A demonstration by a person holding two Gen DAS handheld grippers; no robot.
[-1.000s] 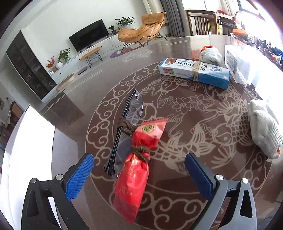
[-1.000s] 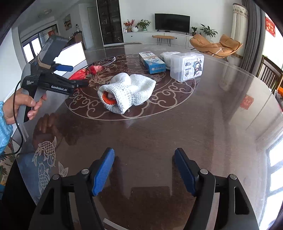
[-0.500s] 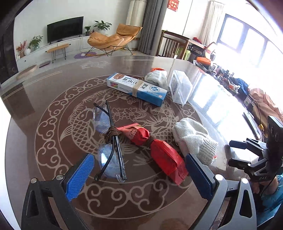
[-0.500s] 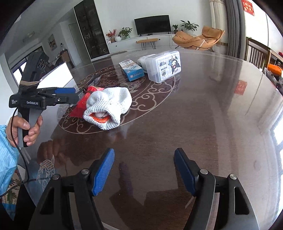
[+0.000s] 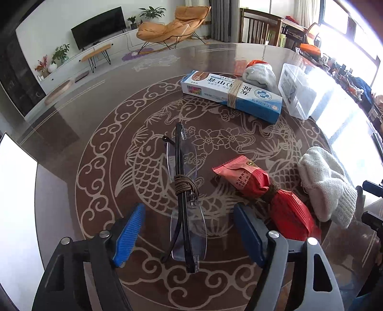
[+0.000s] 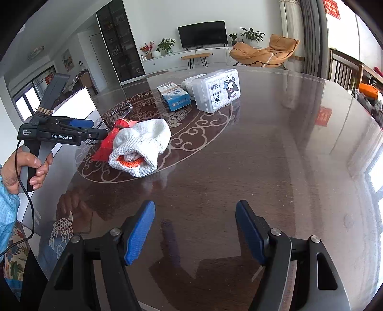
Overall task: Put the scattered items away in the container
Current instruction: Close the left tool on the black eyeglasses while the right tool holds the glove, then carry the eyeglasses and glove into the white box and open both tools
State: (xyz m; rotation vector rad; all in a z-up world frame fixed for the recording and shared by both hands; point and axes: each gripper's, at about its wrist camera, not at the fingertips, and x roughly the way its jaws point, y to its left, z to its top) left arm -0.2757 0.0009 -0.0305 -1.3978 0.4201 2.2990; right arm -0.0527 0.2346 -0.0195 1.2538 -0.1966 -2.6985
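The left wrist view looks steeply down, close above the table's [image 5: 100,100] centre; the right wrist view looks across from its near edge, sharing the white glove [image 5: 328,184] [image 6: 141,146].

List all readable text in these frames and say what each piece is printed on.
"GenRobot.AI": side of the left gripper.
"Data Acquisition System": small print at that gripper's rear end, barely legible.
"BDP": label of the clear container; its other print is too small.
Blue box: large Chinese characters, upside down in the left view, not read with confidence.
Red packet: print too small.
Red wall sign: blurred.
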